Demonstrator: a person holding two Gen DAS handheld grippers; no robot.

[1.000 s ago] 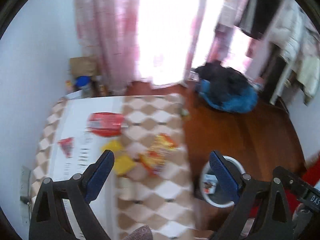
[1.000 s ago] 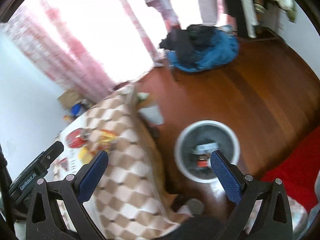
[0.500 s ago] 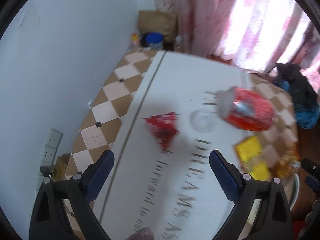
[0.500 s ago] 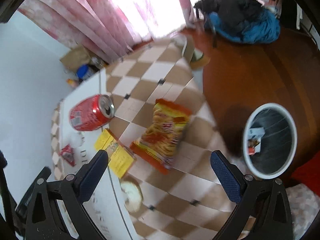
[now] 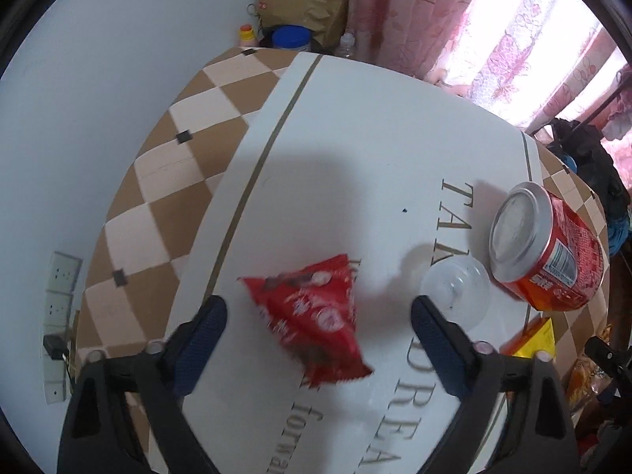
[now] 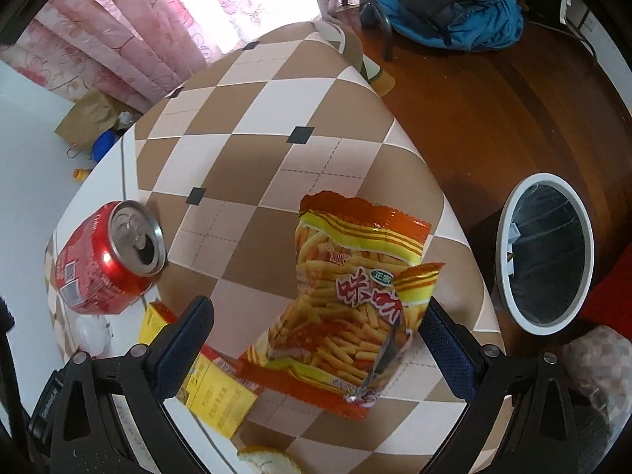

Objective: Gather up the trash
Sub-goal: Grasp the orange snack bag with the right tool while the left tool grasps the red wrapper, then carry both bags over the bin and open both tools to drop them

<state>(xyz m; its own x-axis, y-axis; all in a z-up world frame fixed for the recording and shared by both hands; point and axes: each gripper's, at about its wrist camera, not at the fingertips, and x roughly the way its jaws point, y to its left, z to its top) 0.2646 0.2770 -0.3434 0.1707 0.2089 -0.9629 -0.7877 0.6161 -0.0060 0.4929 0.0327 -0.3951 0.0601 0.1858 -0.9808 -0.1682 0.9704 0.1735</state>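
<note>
A red snack wrapper (image 5: 312, 316) lies on the white table runner, between the open fingers of my left gripper (image 5: 318, 335), which hovers just above it. A red soda can (image 5: 549, 252) lies on its side to the right, beside a clear plastic lid (image 5: 454, 290). My right gripper (image 6: 316, 343) is open above an orange and yellow fries snack bag (image 6: 347, 304). The can (image 6: 104, 260) and a yellow box (image 6: 213, 387) lie to its left. A white-rimmed trash bin (image 6: 545, 252) stands on the floor to the right.
The table (image 6: 252, 118) has a brown and cream checked cloth. A paper bag (image 5: 304, 4) and a blue-lidded jar (image 5: 290, 37) sit behind it by the pink curtains (image 5: 493, 39). Blue and black bags (image 6: 446, 4) lie on the wooden floor. A piece of bread (image 6: 264, 460) shows at the bottom edge.
Both grippers have moved from looking across the room to down over the table. The left one closed in on the red wrapper, the right one on the fries bag.
</note>
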